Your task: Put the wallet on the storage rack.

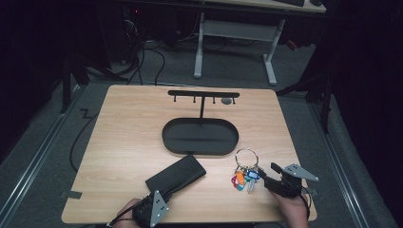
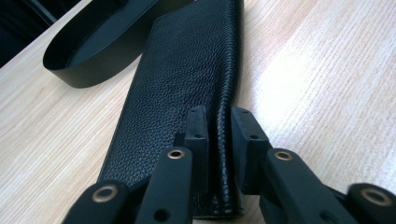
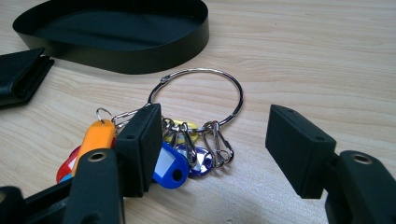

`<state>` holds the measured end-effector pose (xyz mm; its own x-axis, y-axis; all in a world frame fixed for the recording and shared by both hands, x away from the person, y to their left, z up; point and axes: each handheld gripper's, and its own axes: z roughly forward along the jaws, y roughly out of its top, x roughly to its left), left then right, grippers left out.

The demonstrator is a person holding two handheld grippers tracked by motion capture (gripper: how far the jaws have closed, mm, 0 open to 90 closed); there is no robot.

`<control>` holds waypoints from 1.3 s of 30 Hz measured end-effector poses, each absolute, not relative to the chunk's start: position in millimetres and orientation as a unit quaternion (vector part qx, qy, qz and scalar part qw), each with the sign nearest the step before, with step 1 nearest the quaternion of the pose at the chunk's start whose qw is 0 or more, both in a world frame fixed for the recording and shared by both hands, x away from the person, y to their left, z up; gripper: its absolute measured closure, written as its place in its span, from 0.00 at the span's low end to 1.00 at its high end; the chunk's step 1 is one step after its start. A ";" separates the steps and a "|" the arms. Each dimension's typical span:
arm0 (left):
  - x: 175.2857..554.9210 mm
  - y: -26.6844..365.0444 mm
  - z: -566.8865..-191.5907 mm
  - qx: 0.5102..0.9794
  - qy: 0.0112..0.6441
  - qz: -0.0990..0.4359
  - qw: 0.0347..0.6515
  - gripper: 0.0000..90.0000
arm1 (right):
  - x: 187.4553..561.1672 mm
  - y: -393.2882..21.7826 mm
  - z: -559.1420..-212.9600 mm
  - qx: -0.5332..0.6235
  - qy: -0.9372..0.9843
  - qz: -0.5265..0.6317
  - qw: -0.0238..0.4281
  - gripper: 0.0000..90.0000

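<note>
The left fingers [image 2: 219,135] have pinched shut on the near edge of the black leather wallet [image 2: 182,88], which lies flat on the bench [image 2: 327,70]. The right fingers [image 3: 215,140] stand wide over the key ring [image 3: 198,98], gripping nothing yet. Beyond both sits the black oval tray [image 1: 199,137], with its hook rack [image 1: 203,94]; I'd say lifting and placing remain.

**Colours on the pale wood table**

The table [image 1: 123,137] was light wood with fine straight grain. A wallet [image 2: 182,88] was black with a pebbled leather texture. The oval tray [image 1: 171,142] and its hook stand [image 1: 202,95] were matt black. A silver key ring [image 3: 236,93] carried tags [image 3: 170,168] in orange, blue, red and yellow. Both grippers' pads [image 3: 140,144] were black.
</note>
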<state>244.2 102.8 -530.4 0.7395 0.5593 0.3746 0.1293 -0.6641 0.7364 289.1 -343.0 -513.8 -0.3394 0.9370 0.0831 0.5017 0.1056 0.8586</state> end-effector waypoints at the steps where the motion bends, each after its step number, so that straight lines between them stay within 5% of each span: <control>1: 244.0 103.8 -529.3 0.859 0.202 0.300 0.362 0.88 | 289.0 -342.9 -513.6 0.516 0.698 0.427 0.255 0.41; 19: 244.8 140.2 -499.8 0.802 0.262 0.246 0.477 0.91 | 290.3 -343.8 -512.6 0.514 0.698 0.430 0.253 0.41; 39: 235.5 150.7 -489.8 0.771 0.277 0.211 0.534 0.92 | 296.1 -341.2 -509.8 0.505 0.699 0.438 0.253 0.41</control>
<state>235.5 150.7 -489.8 0.7573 0.6524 0.0294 0.2020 -0.2767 0.9395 296.1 -341.2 -509.8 -0.3622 0.9278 0.0891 0.4847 0.1059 0.8683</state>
